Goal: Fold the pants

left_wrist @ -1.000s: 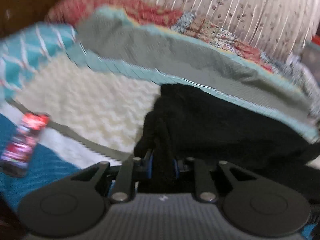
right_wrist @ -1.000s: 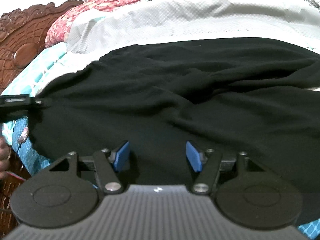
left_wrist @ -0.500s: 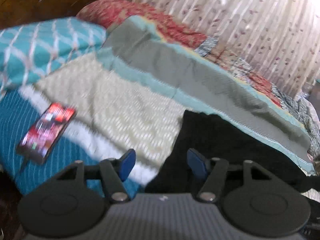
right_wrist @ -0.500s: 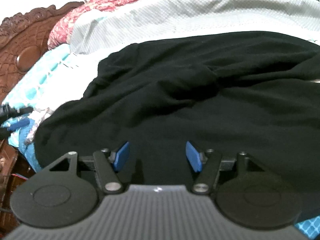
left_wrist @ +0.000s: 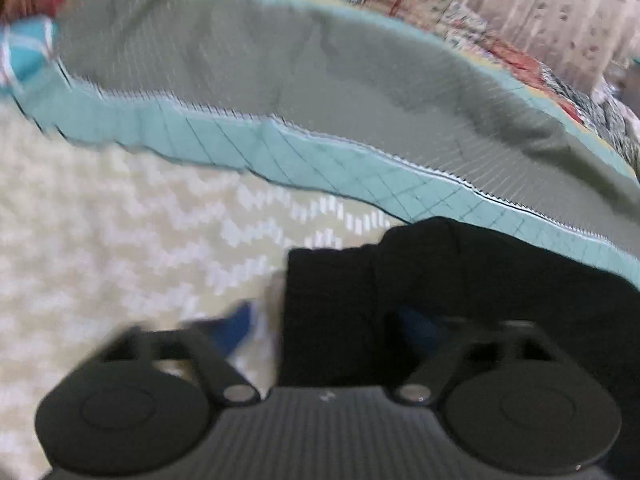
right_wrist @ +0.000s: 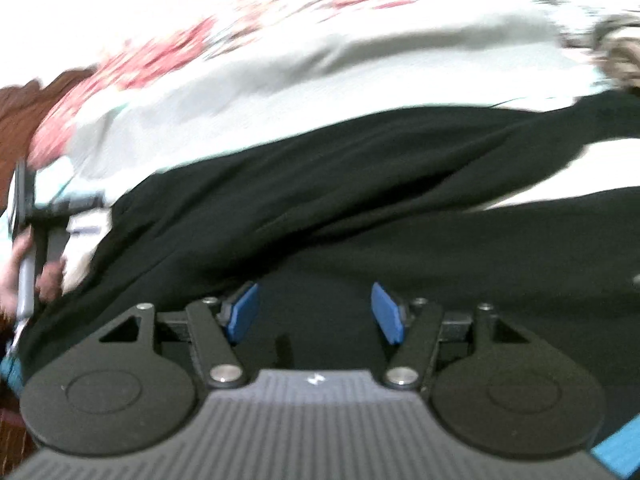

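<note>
The black pants [left_wrist: 460,280] lie on the bed, and their squared edge reaches in between the fingers of my left gripper [left_wrist: 328,320]. That gripper's jaws are closing. Its left blue pad [left_wrist: 240,322] still stands clear of the cloth; the right pad sits dark against the fabric. In the right wrist view the pants [right_wrist: 360,184] spread wide across the bed. My right gripper [right_wrist: 316,312] hovers open just above them, with nothing pinched. The left gripper's body [right_wrist: 60,216] and a hand [right_wrist: 16,256] show at that view's left edge. Both views are blurred.
A cream zigzag bedspread [left_wrist: 120,240] lies left of the pants. Behind them a grey quilt with a teal border [left_wrist: 320,92] is bunched up. A red patterned pillow [right_wrist: 120,68] and a carved wooden headboard [right_wrist: 16,120] stand at the far left.
My left gripper let go of the bunched pants, opened, swung away left, then came back down onto the pants' edge. The phone has left its view. The right gripper shifted over the pants, still open.
</note>
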`<state>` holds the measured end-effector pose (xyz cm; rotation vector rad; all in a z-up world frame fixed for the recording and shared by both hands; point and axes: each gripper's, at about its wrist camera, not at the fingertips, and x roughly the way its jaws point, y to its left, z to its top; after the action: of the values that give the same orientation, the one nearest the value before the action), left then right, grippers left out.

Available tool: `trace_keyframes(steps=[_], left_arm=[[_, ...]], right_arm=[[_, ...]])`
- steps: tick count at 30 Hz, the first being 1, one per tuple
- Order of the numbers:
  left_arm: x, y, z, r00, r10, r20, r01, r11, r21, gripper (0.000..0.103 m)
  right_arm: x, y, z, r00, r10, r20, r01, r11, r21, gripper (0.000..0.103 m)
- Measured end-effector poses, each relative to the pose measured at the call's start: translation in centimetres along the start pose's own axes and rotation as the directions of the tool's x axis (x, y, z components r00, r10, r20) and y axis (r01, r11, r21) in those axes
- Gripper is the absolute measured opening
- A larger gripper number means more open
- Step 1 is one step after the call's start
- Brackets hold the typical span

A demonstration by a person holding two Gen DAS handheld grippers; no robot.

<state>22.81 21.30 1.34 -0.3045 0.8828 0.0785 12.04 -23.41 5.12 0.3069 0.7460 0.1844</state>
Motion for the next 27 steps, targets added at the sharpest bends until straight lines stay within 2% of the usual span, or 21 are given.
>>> trace_keyframes(steps=[1, 2, 3, 4, 6, 8, 10, 12, 14, 17, 19, 21, 22, 23, 24, 25, 26, 27], left_arm=[[0.3, -0.3, 0.0, 0.999, 0.028, 0.026, -0.028, 1.000, 0.003, 0.047], [0.3, -0.8, 0.1, 0.997, 0.051, 0.050, -0.052, 0.998, 0.017, 0.039], [-0.2, -0.9, 0.5, 0.992, 0.085, 0.088, -0.087, 0.996, 0.022, 0.025], [-0.7, -0.6, 0.9, 0.985, 0.118, 0.126, -0.119, 0.993, 0.004, 0.022], [-1.7, 1.9, 2.3, 0.978, 0.146, 0.152, -0.128, 0.985, -0.118, 0.022], [-1.2, 3.1, 2.9, 0.980, 0.166, 0.105, -0.145, 0.972, -0.183, 0.022], [-0.3, 1.9, 2.6, 0.978, 0.193, 0.085, -0.181, 0.975, -0.126, 0.024], [0.5, 0.0, 2.0, 0.966, 0.241, 0.093, -0.238, 0.971, -0.036, 0.027], [0.8, -1.0, 1.3, 0.956, 0.277, 0.095, -0.279, 0.960, 0.002, 0.028], [1.1, -0.6, 1.6, 0.956, 0.282, 0.081, -0.280, 0.959, -0.030, 0.032], [1.1, 0.0, 1.8, 0.960, 0.271, 0.069, -0.268, 0.962, -0.054, 0.035], [1.0, 0.9, 2.1, 0.963, 0.262, 0.059, -0.258, 0.963, -0.074, 0.038], [1.1, 1.1, 2.3, 0.965, 0.258, 0.055, -0.253, 0.964, -0.078, 0.038], [1.0, 1.1, 2.4, 0.965, 0.256, 0.053, -0.252, 0.965, -0.078, 0.038], [1.1, 1.2, 2.6, 0.966, 0.252, 0.050, -0.248, 0.965, -0.079, 0.037], [0.9, 1.3, 2.7, 0.968, 0.248, 0.047, -0.243, 0.966, -0.084, 0.035], [0.7, 1.3, 2.9, 0.970, 0.239, 0.045, -0.234, 0.968, -0.095, 0.032], [0.2, 1.5, 3.1, 0.974, 0.222, 0.052, -0.215, 0.970, -0.115, 0.029]], right_arm=[[-0.2, -1.6, 0.9, 0.999, -0.041, 0.022, 0.041, 0.999, 0.016, 0.065], [-0.3, -3.4, 2.0, 0.994, -0.095, 0.049, 0.094, 0.995, 0.028, 0.065], [-0.4, -5.1, 3.1, 0.986, -0.149, 0.075, 0.146, 0.989, 0.038, 0.065], [-0.4, -6.8, 4.2, 0.976, -0.196, 0.097, 0.192, 0.980, 0.053, 0.065], [-0.3, -10.6, 6.6, 0.952, -0.280, 0.126, 0.267, 0.957, 0.111, 0.065], [0.2, -14.2, 9.4, 0.920, -0.364, 0.145, 0.338, 0.925, 0.173, 0.065], [1.3, -16.1, 11.7, 0.893, -0.421, 0.157, 0.387, 0.899, 0.206, 0.065], [2.8, -17.9, 14.3, 0.891, -0.427, 0.152, 0.381, 0.888, 0.259, 0.065], [5.3, -18.9, 17.0, 0.890, -0.444, 0.106, 0.398, 0.869, 0.294, 0.065], [9.4, -19.4, 19.7, 0.867, -0.499, 0.011, 0.475, 0.832, 0.285, 0.065], [12.8, -20.4, 20.9, 0.837, -0.537, -0.102, 0.543, 0.795, 0.271, 0.065], [15.5, -21.4, 20.9, 0.793, -0.577, -0.196, 0.609, 0.757, 0.235, 0.065], [16.5, -21.6, 20.4, 0.778, -0.588, -0.220, 0.626, 0.751, 0.209, 0.061], [17.3, -21.7, 19.8, 0.769, -0.595, -0.235, 0.636, 0.748, 0.189, 0.052], [17.4, -21.3, 19.7, 0.761, -0.610, -0.221, 0.646, 0.743, 0.175, 0.050], [17.2, -20.8, 19.7, 0.763, -0.615, -0.200, 0.644, 0.748, 0.160, 0.037], [16.6, -20.4, 20.0, 0.775, -0.607, -0.176, 0.631, 0.759, 0.161, 0.026], [15.4, -20.0, 20.4, 0.807, -0.579, -0.120, 0.591, 0.786, 0.184, 0.014]])
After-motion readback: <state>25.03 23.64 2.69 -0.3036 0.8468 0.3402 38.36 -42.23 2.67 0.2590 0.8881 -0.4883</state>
